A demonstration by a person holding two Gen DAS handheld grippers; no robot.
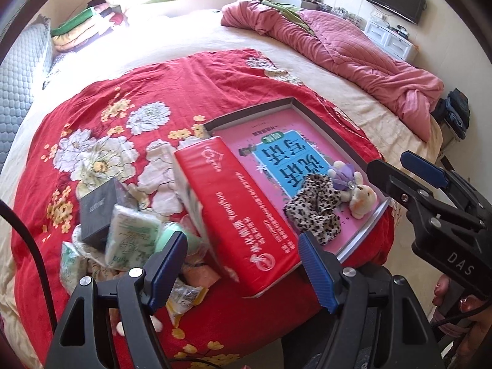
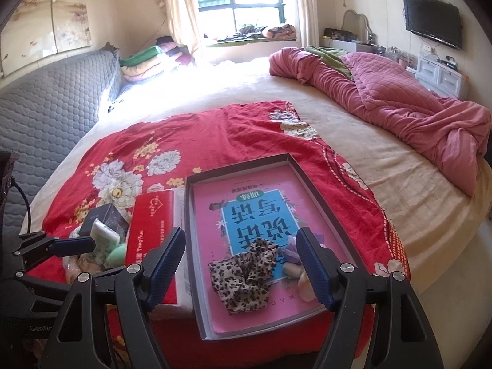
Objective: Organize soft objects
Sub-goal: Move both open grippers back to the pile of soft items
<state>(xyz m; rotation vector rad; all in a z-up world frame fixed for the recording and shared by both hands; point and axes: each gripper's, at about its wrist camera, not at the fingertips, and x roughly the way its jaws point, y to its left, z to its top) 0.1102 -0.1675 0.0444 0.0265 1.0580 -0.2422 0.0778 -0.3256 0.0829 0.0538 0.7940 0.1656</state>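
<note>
Looking down at the bed, we see both grippers empty with jaws wide: the left gripper hangs over a red tissue pack, the right gripper over a shallow tray on the red floral cloth. In the tray's near end lie a leopard-print scrunchie and, just right of it, a small plush toy. Left of the tissue pack sit small tissue packets and a dark box.
</note>
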